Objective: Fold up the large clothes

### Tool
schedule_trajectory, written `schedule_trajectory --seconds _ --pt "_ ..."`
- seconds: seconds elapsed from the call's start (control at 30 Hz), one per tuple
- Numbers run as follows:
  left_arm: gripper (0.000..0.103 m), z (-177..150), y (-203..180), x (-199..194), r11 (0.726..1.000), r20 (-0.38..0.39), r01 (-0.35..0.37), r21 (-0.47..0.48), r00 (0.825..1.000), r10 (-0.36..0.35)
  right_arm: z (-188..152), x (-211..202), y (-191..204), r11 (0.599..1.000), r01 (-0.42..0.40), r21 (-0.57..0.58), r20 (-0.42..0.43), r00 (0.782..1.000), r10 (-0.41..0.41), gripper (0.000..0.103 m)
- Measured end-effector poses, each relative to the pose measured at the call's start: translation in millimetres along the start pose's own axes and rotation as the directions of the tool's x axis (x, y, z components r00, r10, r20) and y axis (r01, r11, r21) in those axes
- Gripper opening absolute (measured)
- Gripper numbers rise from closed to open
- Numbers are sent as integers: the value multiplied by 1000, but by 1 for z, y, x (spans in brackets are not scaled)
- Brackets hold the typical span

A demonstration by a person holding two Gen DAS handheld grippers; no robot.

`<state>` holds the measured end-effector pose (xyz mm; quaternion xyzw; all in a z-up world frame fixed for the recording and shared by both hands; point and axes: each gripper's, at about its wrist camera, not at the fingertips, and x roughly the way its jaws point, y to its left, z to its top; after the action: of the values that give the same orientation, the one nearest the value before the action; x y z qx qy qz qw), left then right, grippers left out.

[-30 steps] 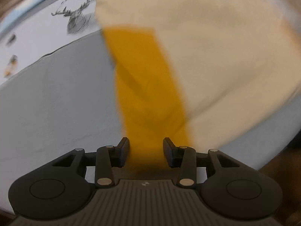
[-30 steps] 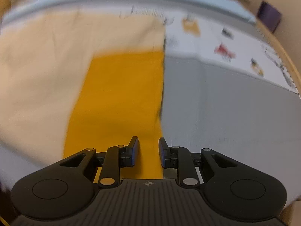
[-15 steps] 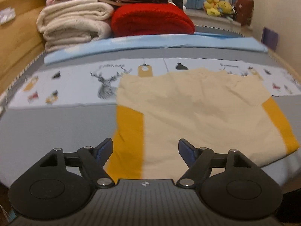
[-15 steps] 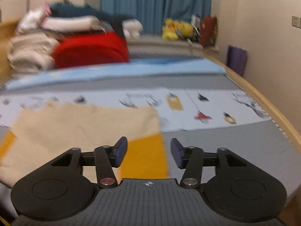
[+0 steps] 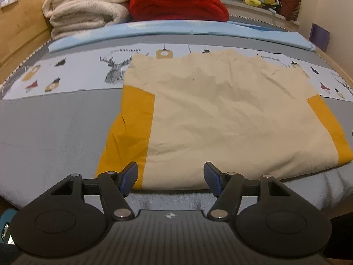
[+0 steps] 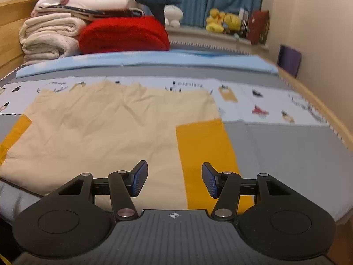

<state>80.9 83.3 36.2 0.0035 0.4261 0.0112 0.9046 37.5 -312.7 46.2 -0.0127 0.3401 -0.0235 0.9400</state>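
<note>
both claws let go and drawn back from the folded cream and mustard-yellow cotton garment [image 5: 220,119]

left claw [image 5: 171,177] and right claw [image 6: 174,177], jaws lately widening then left narrowing, gape empty above near hem; grey bed cover [image 5: 55,128] bare alongside.

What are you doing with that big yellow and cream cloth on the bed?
A person is folding it with a hand-held gripper in each hand. Right now the cream and yellow cloth lies flat on the bed. The left hand-held gripper and the right hand-held gripper are both open, empty and above its near edge; their jaws have just been opening. Folded blankets are stacked at the far end.
</note>
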Motion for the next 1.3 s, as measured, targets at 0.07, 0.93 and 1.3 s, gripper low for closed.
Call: schedule_trajectory --seconds 0.07,0.93,1.3 --pt "69 1 0 2 1000 3 3 0 1000 -3 1 3 3 1000 -10 8 -1 1000 10 56" --pt "44 -21 85 56 794 -123 176 -582 946 -300 14 11 36 995 -95 -31 20 995 96 56" --pt "58 -35 99 81 675 -111 128 -727 948 -299 18 14 39 992 -118 -37 14 993 119 56"
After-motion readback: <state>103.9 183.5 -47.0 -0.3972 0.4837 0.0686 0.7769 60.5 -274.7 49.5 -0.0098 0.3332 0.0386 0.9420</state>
